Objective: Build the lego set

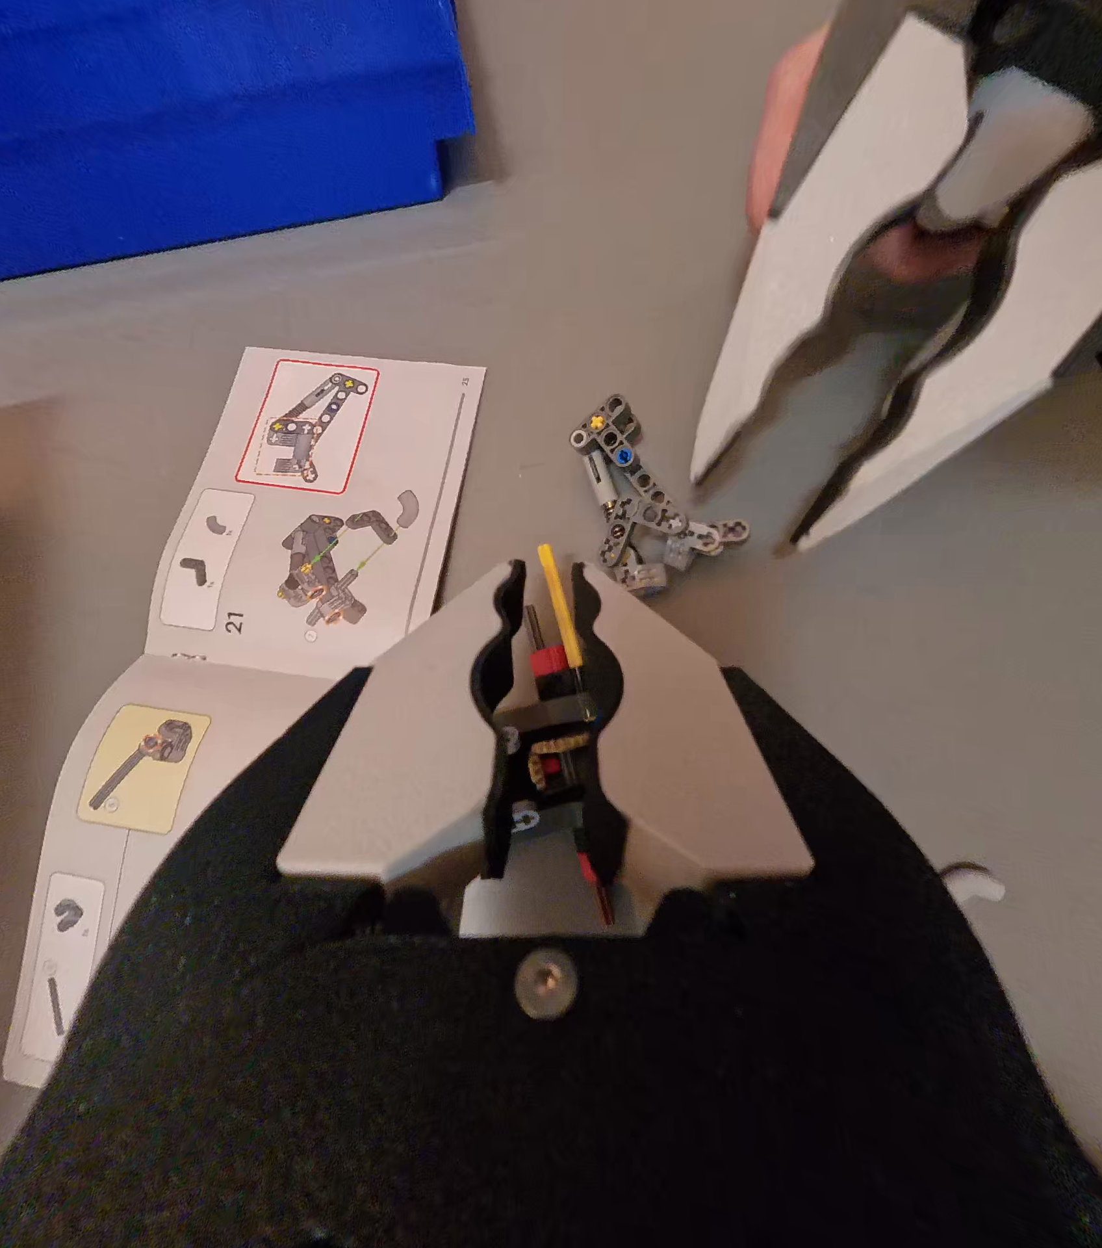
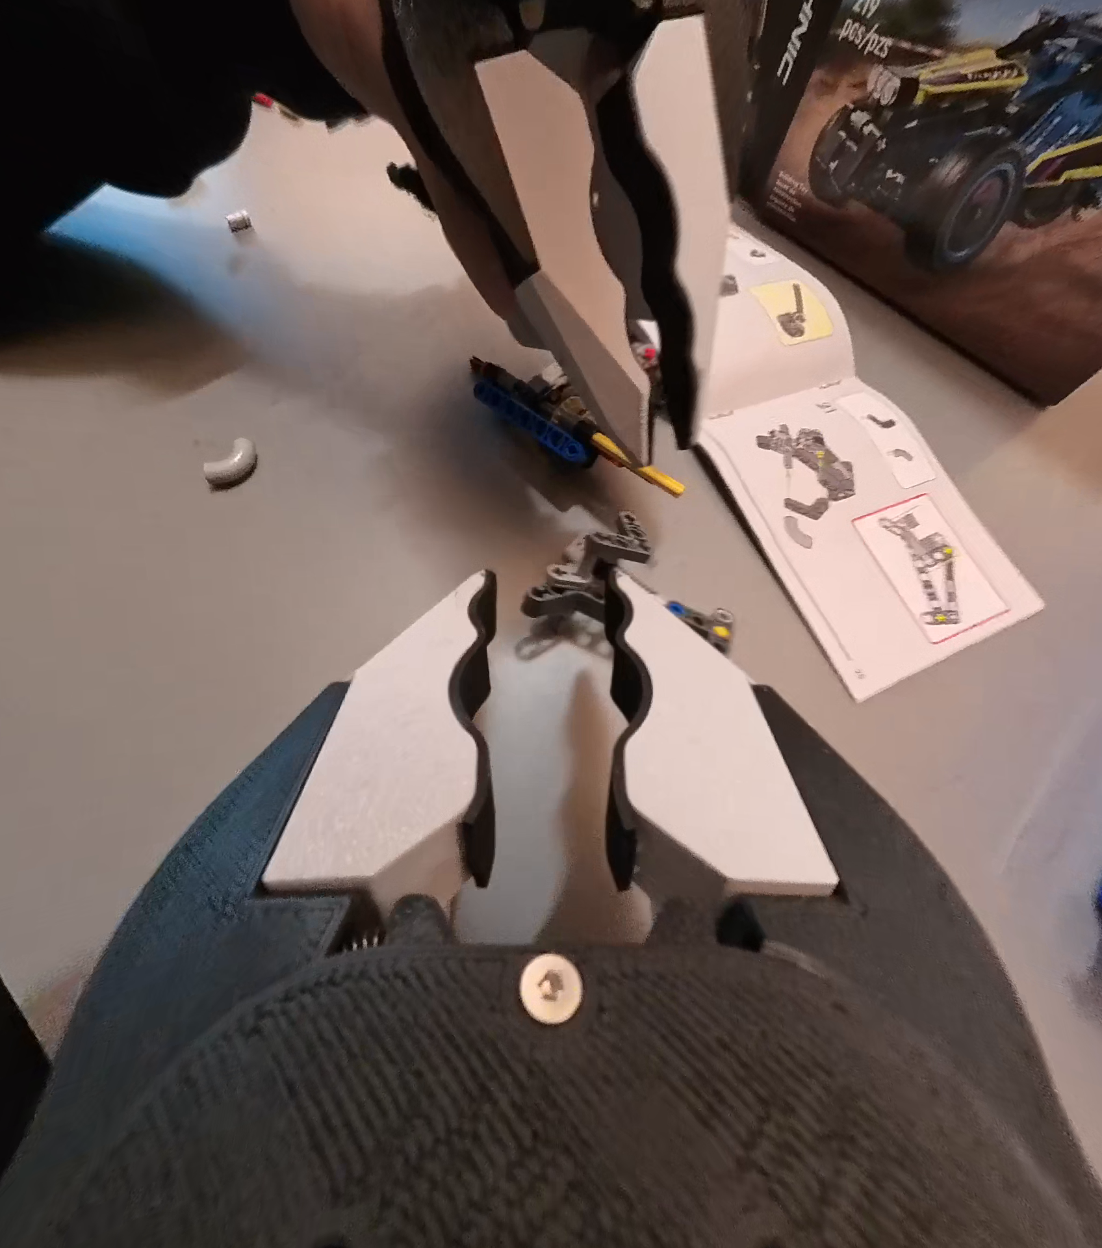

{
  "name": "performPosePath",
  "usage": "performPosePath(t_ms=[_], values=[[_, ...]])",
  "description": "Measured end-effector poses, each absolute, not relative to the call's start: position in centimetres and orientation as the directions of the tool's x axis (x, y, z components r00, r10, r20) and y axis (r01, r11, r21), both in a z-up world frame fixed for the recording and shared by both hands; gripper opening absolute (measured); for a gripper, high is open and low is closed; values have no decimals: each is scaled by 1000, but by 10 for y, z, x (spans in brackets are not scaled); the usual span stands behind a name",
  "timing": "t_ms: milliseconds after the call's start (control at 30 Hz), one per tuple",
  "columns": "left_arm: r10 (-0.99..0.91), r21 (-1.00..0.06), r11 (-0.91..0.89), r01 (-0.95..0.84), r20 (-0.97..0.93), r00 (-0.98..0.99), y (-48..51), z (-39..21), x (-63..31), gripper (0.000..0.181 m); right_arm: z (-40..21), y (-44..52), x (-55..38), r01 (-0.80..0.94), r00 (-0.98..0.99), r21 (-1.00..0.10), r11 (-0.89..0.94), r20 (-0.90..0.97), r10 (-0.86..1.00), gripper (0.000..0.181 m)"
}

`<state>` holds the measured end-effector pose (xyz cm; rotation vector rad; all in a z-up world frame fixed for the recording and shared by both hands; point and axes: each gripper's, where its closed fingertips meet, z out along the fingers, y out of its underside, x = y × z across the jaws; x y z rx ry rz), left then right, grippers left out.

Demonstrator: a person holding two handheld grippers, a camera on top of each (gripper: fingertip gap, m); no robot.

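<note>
Left wrist view: left gripper [image 1: 548,574] pinching 1 black subassembly [image 1: 552,736] w/ yellow axle [image 1: 560,604]; right gripper [image 2: 552,581] spread, empty.

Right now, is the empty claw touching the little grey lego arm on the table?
Cannot tell. In the right wrist view the right gripper is open, its tips overlapping the grey lego arm; the left wrist view is too blurred to show a gap or contact.

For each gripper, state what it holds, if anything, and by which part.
Left gripper: the black lego assembly, gripped across its body, yellow axle protruding forward. Right gripper: open, holding nothing.
</note>
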<state>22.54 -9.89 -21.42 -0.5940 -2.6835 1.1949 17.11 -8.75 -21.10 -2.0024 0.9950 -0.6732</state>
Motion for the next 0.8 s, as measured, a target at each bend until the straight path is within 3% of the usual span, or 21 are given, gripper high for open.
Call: performPosePath(t_ms=[133,267,500,600,700,800], values=[[426,-742,600,298,-19,-905,-99,-215,225,11,-190,-108,175,-333,568,-870,-365,124,-814,27],[493,-722,606,333,12,-870,-98,-220,218,15,-194,-111,174,-191,689,-837,-512,258,-677,35],[515,-686,635,355,33,-857,-93,-225,211,15,-187,-100,191,-131,741,-847,-515,261,-618,18],[474,-679,643,354,-11,-881,-88,-220,207,22,-208,-97,185,-141,815,-748,-649,284,-505,32],[435,-706,635,312,-7,-901,-85,-218,203,19,-217,-103,184,-71,840,-675,-734,356,-409,30],[297,-729,666,157,66,-953,-87,-216,205,19,-213,-112,189,-8,832,-639,-769,422,-360,22]])
